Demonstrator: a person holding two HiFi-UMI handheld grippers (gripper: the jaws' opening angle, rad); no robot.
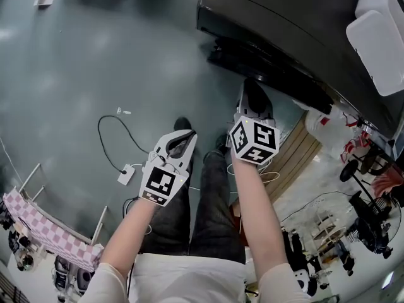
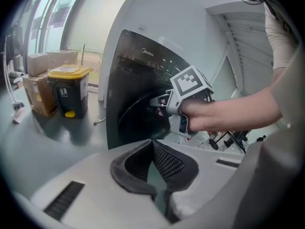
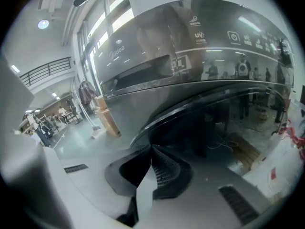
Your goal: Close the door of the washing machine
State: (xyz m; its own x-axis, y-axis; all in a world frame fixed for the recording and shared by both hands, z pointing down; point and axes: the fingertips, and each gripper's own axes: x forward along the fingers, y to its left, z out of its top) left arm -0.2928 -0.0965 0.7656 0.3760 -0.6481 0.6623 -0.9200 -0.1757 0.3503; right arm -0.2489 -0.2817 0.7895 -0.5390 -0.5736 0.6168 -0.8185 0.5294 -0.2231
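Note:
The dark grey front-loading washing machine (image 1: 265,17) stands at the upper right of the head view. Its round black glass door (image 1: 278,68) faces me, and I cannot tell whether it is latched. My right gripper (image 1: 255,100) is shut with nothing in it, its tip close to the door. In the right gripper view the shut jaws (image 3: 152,149) point at the door (image 3: 214,123). My left gripper (image 1: 180,141) hangs lower left, away from the machine, shut and empty. The left gripper view shows the door (image 2: 138,123), with the right gripper (image 2: 159,104) at its right edge.
A black cable and a white plug (image 1: 126,174) lie on the grey floor at left. A pink checkered rack (image 1: 50,229) stands at the lower left. A wooden pallet (image 1: 300,153) lies right of my legs. A yellow-lidded bin (image 2: 69,89) and cardboard boxes (image 2: 40,87) stand left of the machine.

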